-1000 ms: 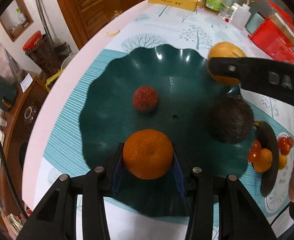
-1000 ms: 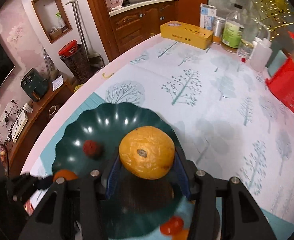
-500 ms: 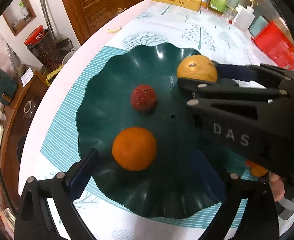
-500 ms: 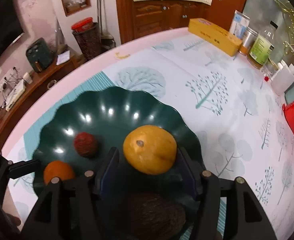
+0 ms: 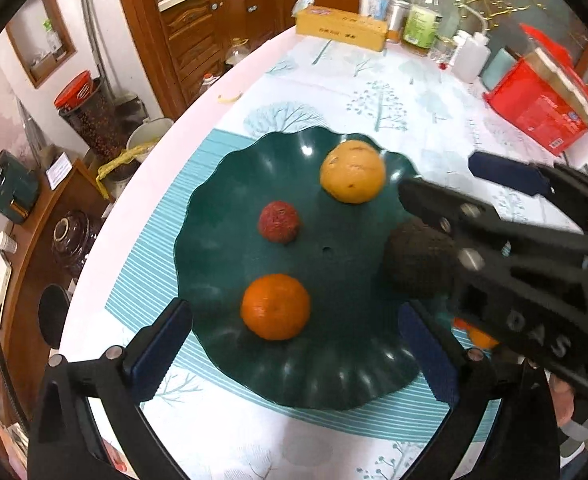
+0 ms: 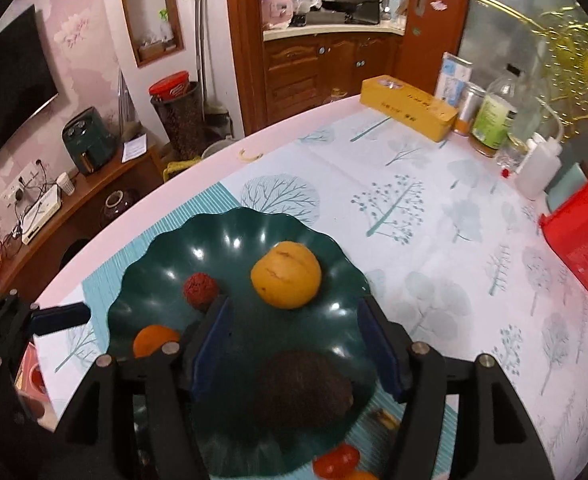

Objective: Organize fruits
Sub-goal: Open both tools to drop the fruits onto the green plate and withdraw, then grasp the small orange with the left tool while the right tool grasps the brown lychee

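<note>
A dark green scalloped plate (image 5: 333,376) (image 6: 166,248) lies on a striped teal mat. On it rest an orange tangerine (image 5: 275,306) (image 6: 154,340), a red lychee (image 5: 278,222) (image 6: 200,291), a yellow-orange orange (image 5: 352,171) (image 6: 286,274) and a dark brown avocado (image 5: 417,264) (image 6: 301,394). My left gripper (image 5: 294,346) is open and empty, just in front of the tangerine. My right gripper (image 6: 295,344) is open and empty above the avocado, behind the orange; it also shows in the left wrist view (image 5: 473,188).
Small red and orange fruits (image 6: 335,460) lie beside the plate's near right edge. A red box (image 5: 541,108), a yellow box (image 5: 339,28), bottles and jars (image 6: 493,120) stand at the table's far side. The table edge curves on the left.
Both grippers opened and drew back. The tangerine and the orange now lie free on the plate.
</note>
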{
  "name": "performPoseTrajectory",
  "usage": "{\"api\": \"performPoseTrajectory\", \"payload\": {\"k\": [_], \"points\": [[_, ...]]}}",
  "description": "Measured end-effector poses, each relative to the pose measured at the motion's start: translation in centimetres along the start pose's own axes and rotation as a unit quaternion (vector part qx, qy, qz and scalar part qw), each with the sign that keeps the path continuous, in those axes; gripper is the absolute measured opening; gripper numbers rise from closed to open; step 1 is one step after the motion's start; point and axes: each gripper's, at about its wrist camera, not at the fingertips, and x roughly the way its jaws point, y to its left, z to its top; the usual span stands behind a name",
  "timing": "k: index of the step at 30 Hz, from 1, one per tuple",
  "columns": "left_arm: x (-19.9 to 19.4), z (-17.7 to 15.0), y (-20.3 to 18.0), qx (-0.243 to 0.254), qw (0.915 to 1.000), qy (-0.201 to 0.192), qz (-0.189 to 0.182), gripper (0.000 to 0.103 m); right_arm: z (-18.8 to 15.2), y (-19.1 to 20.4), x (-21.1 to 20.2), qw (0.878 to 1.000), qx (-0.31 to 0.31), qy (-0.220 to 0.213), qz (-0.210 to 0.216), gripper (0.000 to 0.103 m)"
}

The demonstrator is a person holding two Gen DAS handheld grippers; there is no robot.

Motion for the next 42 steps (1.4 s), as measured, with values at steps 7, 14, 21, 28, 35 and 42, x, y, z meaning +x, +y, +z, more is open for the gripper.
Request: {"api": "performPoseTrajectory", "payload": {"k": [7, 14, 21, 28, 35, 42], "points": [[-3.0, -0.9, -2.5, 0.057, 0.9980, -0.016, -0.022, 0.102, -3.8, -2.2, -5.4, 0.999, 0.039, -0.021, -0.030, 0.065], [-5.5, -2.4, -5.4, 0.122, 0.9906, -0.034, -0.053, 0.102, -9.2, -4.7, -11.4, 0.990, 0.107, -0.032, -0.080, 0.066], [-8.5, -2.6, -8.0, 0.160, 0.9811, -0.057, -0.093, 0.102, -14.6, -6.9, -18.0, 0.971, 0.189, -0.061, -0.130, 0.066], [-11.9, -2.0, -10.4, 0.183, 0.9704, -0.090, -0.129, 0.102, -18.6, -8.4, -22.6, 0.952, 0.246, -0.081, -0.165, 0.066], [-12.0, -2.0, -13.5, 0.198, 0.9670, -0.108, -0.118, 0.099, -20.3, -9.1, -24.4, 0.940, 0.255, -0.083, -0.210, 0.065], [-7.5, -2.4, -17.2, 0.230, 0.9643, -0.044, -0.123, 0.078, -21.1, -11.0, -23.0, 0.939, 0.264, -0.070, -0.208, 0.065]]}}
